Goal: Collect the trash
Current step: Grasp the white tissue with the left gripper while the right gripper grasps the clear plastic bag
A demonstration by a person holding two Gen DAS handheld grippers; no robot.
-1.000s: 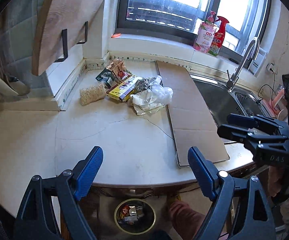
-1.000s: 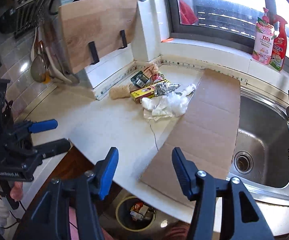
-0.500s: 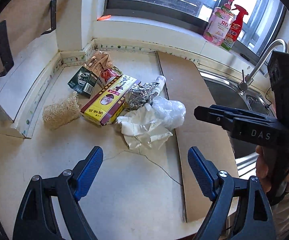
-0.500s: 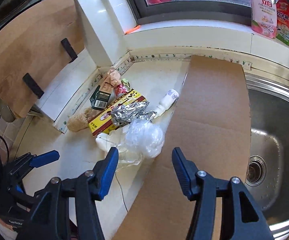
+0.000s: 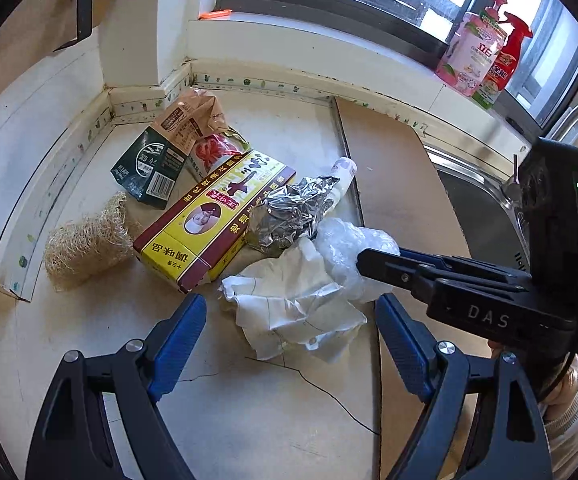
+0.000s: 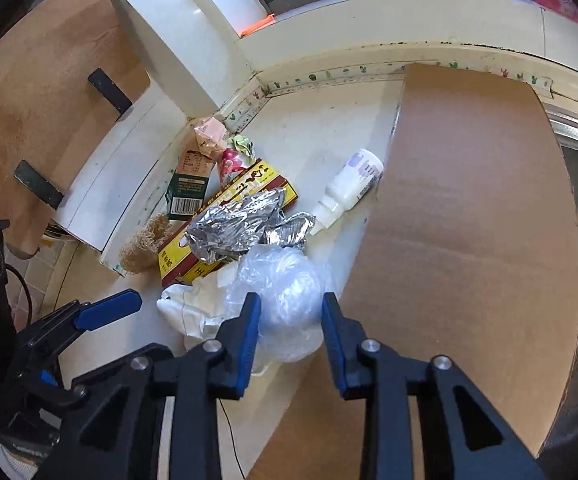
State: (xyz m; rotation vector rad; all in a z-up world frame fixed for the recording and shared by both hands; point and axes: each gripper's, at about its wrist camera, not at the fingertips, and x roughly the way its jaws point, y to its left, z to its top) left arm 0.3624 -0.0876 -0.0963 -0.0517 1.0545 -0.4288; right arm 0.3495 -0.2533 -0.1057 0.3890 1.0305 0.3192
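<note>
A heap of trash lies on the counter: a crumpled white paper (image 5: 293, 304), a clear plastic wad (image 6: 285, 292), crushed foil (image 5: 285, 216), a yellow and red box (image 5: 209, 220), a dark green packet (image 5: 153, 164), a small white bottle (image 6: 349, 188) and a loofah scrap (image 5: 85, 240). My right gripper (image 6: 289, 312) has its jaws on either side of the plastic wad, partly closed; I cannot tell if they touch it. My left gripper (image 5: 293, 332) is open just in front of the white paper.
A flat brown cardboard sheet (image 6: 469, 208) lies right of the heap, partly over the steel sink (image 5: 485, 220). Two cleaner bottles (image 5: 477, 56) stand on the window sill. A wooden board (image 6: 37, 80) leans against the wall at left. The counter has a crack (image 5: 317, 388).
Both grippers have moved forward and down onto the trash heap. The right gripper's jaws have narrowed around the plastic wad. The bin below the counter is out of view.
</note>
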